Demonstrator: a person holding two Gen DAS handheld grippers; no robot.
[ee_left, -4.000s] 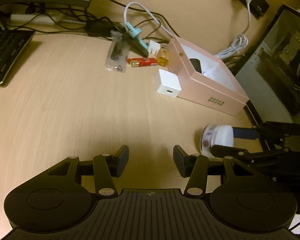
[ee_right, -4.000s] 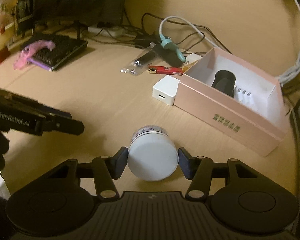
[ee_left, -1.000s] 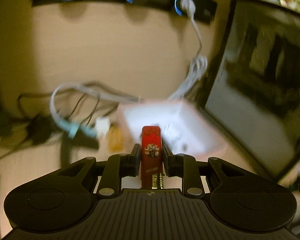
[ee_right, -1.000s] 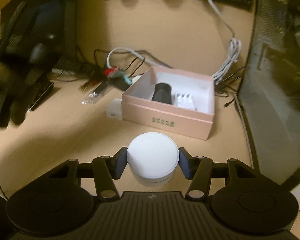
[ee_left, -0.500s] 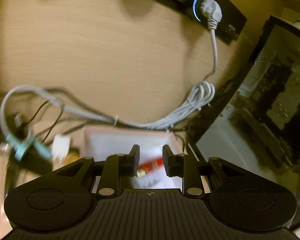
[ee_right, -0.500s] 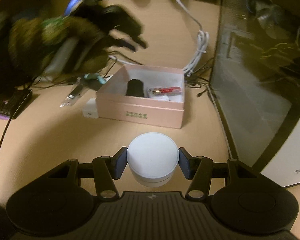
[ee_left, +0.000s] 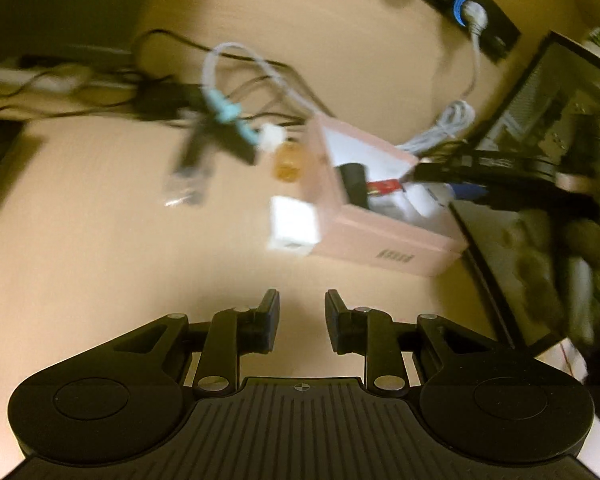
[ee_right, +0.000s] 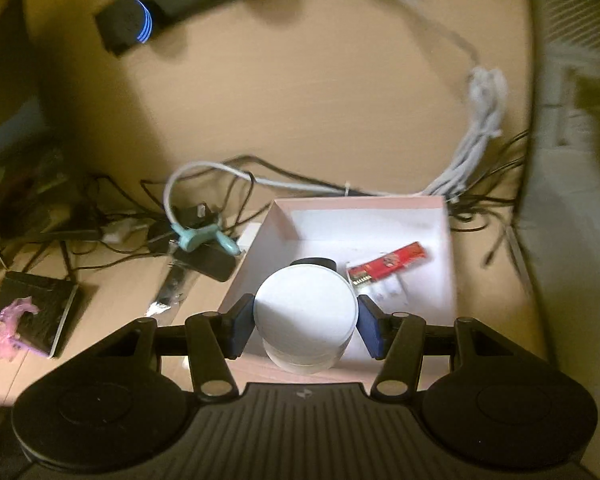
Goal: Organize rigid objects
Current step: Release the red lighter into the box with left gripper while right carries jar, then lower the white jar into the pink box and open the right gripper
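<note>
A pink box sits on the wooden desk. Inside it lie a red lighter, a black cylinder and a small white piece. My right gripper is shut on a round white jar and holds it over the box's near side. My left gripper is open and empty above the bare desk, short of the box. A white charger cube sits against the box's left wall.
A small amber bottle, a clear bag and a teal clip on tangled cables lie left of the box. A black keyboard corner with a pink item is far left. A computer case stands right.
My left gripper let the red lighter go into the box and pulled back over the desk. My right gripper brought the jar forward, from short of the box to over it.
</note>
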